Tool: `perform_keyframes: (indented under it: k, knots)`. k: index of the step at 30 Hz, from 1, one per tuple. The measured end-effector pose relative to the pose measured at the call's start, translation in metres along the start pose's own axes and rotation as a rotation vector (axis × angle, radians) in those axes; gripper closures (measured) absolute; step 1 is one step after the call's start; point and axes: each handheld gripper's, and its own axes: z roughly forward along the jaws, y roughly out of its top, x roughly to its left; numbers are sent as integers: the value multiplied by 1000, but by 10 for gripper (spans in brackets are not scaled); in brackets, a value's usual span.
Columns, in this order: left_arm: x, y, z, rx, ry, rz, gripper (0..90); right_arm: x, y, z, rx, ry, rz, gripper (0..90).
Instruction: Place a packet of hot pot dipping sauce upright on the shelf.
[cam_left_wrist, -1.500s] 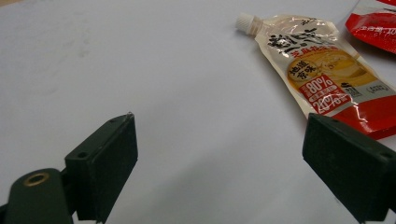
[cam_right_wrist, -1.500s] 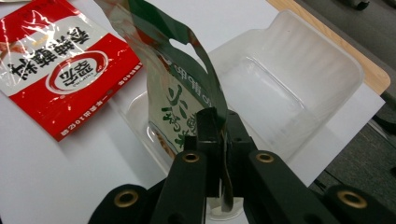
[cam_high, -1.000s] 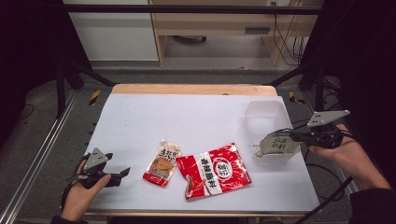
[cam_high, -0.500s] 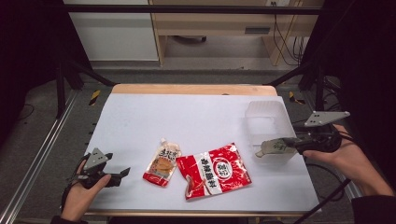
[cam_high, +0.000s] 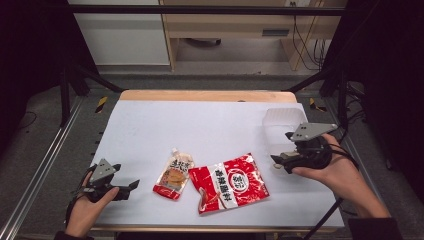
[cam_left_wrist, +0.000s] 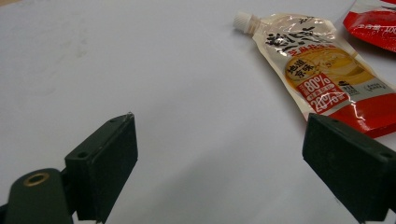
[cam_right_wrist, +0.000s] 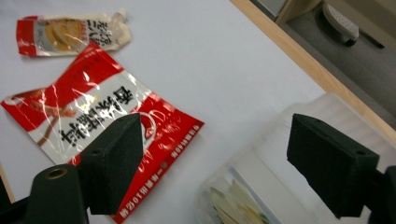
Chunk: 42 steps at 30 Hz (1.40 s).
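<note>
The right gripper (cam_high: 278, 162), jaws spread wide and empty, hovers at the frame's right beside the clear container (cam_high: 280, 125), its hand (cam_high: 334, 170) cupped beneath. The red snack bag (cam_high: 230, 182) lies at lower centre. At lower left, the left gripper (cam_high: 131, 187) gapes empty toward the spouted pouch (cam_high: 174, 173).

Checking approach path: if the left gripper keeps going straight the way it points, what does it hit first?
Probably the spouted pouch: it lies ahead and to the right of the left gripper, whose jaws stand open over bare table. Dead centre looks free, so it may pass just beside; depth is unclear.
</note>
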Motion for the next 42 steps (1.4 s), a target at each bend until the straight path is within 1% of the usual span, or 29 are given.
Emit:
perform_keyframes:
  k: [3,6,11,12,14,15,16,19,21,22,26,30,31,32,34,35,37,40,41,42]
  knots:
    - [0,0,0,1,-1,3,101,14,10,5,-24,-6,1,181]
    - [-1,0,0,0,-1,6,101,28,18,12,-45,-8,-1,191]
    - [-1,0,0,1,-1,8,101,49,28,29,-40,-8,27,169]
    - [-1,0,0,1,-1,9,101,49,28,29,-40,-8,27,169]
    - [-2,0,0,3,-2,12,101,58,33,37,-43,-4,37,155]
    - [-2,0,0,3,-1,14,101,61,35,40,-44,-3,36,154]
    - [-2,1,0,4,-2,16,101,68,40,46,-59,-10,29,151]
    - [-3,1,1,7,2,22,101,75,48,54,-84,0,42,134]
    - [-3,1,1,8,2,22,101,78,50,57,-85,7,52,127]
    - [-3,1,1,7,1,23,101,83,55,65,-86,14,52,115]
    - [-4,1,1,7,2,27,101,91,64,76,-88,28,65,103]
    - [-4,1,1,11,2,34,101,99,73,88,-96,24,69,112]
    - [-4,1,1,11,2,34,101,99,73,88,-96,24,69,112]
    - [-4,1,2,11,1,34,101,103,79,94,-91,22,76,115]
    - [-4,2,2,10,1,33,101,107,84,101,-98,23,78,130]
    - [-4,2,1,9,1,33,101,109,87,104,-93,29,80,139]
    - [-4,2,1,9,1,35,101,114,93,111,-82,27,83,139]
    - [-4,1,0,8,1,35,101,118,100,122,-85,20,80,152]
    - [-4,1,0,8,1,35,101,118,100,122,-85,20,80,152]
    - [-4,1,0,8,2,35,101,120,103,129,-81,19,91,156]
